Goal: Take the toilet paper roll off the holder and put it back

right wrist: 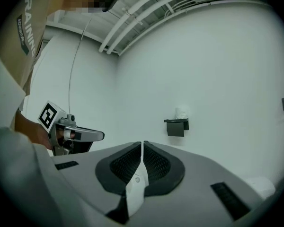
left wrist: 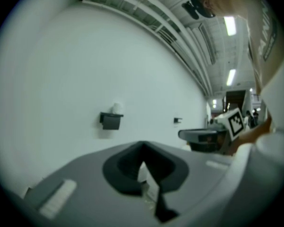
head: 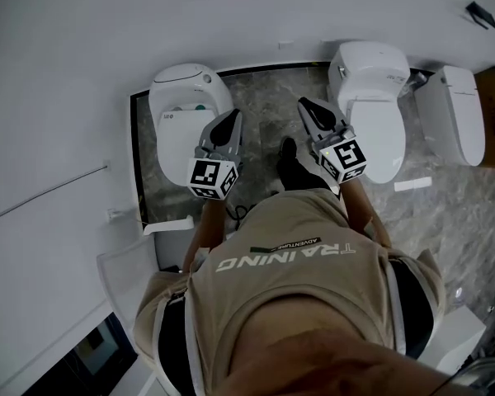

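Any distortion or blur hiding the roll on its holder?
Both gripper views: fisheye, dark corners. Right gripper view: toilet paper roll on the holder small but readable. Left gripper view: softer, bright ceiling lights top right. Head view: evenly lit, no glare.

Toilet showroom: several toilets (head: 186, 106) side by side under warehouse ceiling (left wrist: 180, 13)
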The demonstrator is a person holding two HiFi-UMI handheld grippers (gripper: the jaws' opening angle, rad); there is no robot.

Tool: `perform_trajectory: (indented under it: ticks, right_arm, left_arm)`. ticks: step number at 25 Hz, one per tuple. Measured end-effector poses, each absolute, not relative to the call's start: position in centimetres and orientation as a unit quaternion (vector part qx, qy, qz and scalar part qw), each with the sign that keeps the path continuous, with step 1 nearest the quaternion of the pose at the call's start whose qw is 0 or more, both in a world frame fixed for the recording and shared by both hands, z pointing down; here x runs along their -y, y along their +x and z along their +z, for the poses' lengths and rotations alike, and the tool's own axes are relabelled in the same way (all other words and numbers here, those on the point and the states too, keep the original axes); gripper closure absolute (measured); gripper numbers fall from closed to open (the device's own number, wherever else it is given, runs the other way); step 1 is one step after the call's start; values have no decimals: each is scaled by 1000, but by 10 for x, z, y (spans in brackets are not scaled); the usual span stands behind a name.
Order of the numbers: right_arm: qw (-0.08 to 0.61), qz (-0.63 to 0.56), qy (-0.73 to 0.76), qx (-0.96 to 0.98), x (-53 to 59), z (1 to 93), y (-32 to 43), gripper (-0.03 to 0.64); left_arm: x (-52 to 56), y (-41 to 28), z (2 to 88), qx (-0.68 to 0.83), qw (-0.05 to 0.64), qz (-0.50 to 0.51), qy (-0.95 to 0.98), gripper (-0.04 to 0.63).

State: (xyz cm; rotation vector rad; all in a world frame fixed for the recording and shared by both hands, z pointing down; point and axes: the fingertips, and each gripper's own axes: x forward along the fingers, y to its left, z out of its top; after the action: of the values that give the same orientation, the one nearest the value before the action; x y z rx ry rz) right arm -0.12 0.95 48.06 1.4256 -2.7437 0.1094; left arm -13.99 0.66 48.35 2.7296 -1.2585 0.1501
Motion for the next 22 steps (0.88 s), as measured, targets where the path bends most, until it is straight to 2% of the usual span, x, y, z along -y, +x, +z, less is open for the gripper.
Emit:
perform_trajectory:
  ticks: [9,16,22]
  right_arm:
    - [-11,17,440,898,121,463,26,603]
    - [-9,29,420,907,178,464,29,603]
    - [20,23,420,907,219,474,23,603]
  left_arm:
    - [123,-107,455,419,40,61,905,595]
    - [188,-101,451,440,53,51,895,595]
    - [239,-91,443,419,71,31,905,595]
